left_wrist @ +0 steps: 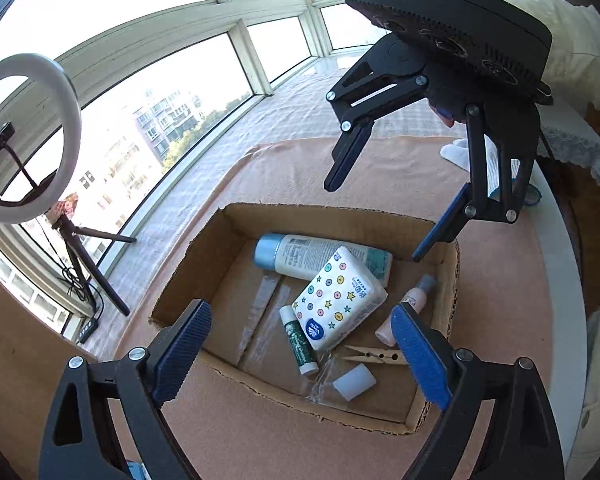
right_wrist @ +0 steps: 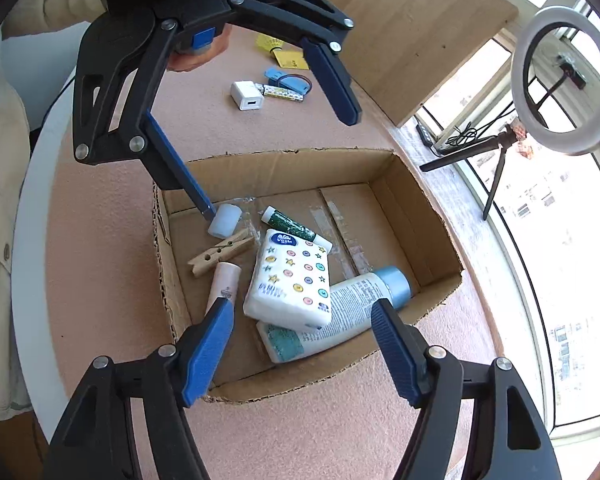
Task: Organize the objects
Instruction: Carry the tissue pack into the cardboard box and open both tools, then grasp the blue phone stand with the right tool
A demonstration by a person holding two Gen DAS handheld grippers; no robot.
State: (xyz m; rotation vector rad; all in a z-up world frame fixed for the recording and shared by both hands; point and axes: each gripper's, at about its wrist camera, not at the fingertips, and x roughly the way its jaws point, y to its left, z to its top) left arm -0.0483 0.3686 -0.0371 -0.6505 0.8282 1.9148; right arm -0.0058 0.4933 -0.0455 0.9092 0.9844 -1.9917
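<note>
From the left wrist camera, the left gripper (left_wrist: pixel 302 354) hangs over the near edge of an open cardboard box (left_wrist: pixel 444 276) with its jaws spread wide and nothing between them. Inside the box, near the centre of the picture, a tissue pack (left_wrist: pixel 338 300) printed with dots and stars lies tilted across a white lotion bottle (left_wrist: pixel 300 256) with a blue cap, which sits at about 12 o'clock from it. At 7 o'clock of the pack lies a small green tube (left_wrist: pixel 299 342); at 5 o'clock a wooden clothespin (left_wrist: pixel 376 356) and a white cap (left_wrist: pixel 354 382); at 3 o'clock a pale pink bottle (left_wrist: pixel 410 304), partly behind a blue pad. The right gripper (left_wrist: pixel 376 222) hovers at 1 o'clock above the far wall, jaws apart and empty. From the right wrist camera, the same box (right_wrist: pixel 428 236) fills the middle (seen from the opposite side), with the right gripper (right_wrist: pixel 302 352) parted over its near wall, holding nothing. At 11 o'clock the left gripper (right_wrist: pixel 280 168) stands open, one finger (right_wrist: pixel 180 170) reaching down beside the white cap (right_wrist: pixel 226 220); whether they touch I cannot tell. Beyond the box at 12 o'clock, a white charger (right_wrist: pixel 247 95) and a few small items rest on the tablecloth (right_wrist: pixel 100 240).
</note>
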